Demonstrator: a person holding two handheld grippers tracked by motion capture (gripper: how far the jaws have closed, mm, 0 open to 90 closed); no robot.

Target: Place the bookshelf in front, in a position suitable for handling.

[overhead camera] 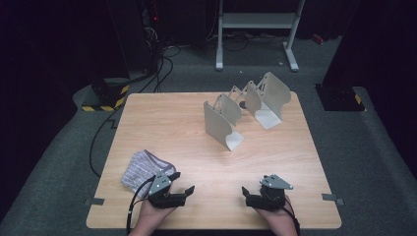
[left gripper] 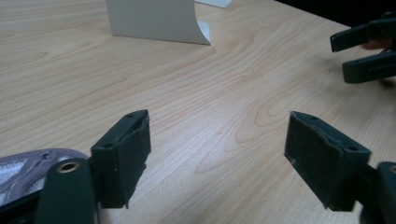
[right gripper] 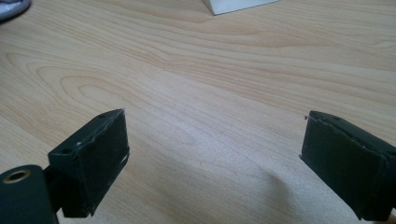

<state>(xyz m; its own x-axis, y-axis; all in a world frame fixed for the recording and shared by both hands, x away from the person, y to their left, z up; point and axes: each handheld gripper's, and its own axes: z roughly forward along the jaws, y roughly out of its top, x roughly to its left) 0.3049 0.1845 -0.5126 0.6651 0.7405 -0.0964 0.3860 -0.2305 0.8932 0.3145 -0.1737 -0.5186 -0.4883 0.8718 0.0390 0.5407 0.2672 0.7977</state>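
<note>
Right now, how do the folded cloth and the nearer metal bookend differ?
The cloth lies flat and soft at the near left of the table, beside the left gripper; the bookend stands upright and stiff, farther back near the middle. The cloth is striped grey and white; the bookend is plain off-white. Neither is held: both grippers are open, the right gripper too.

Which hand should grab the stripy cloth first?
Left, probably. The left gripper sits open right beside the cloth, while the right gripper, also open, rests farther across the table.
</note>
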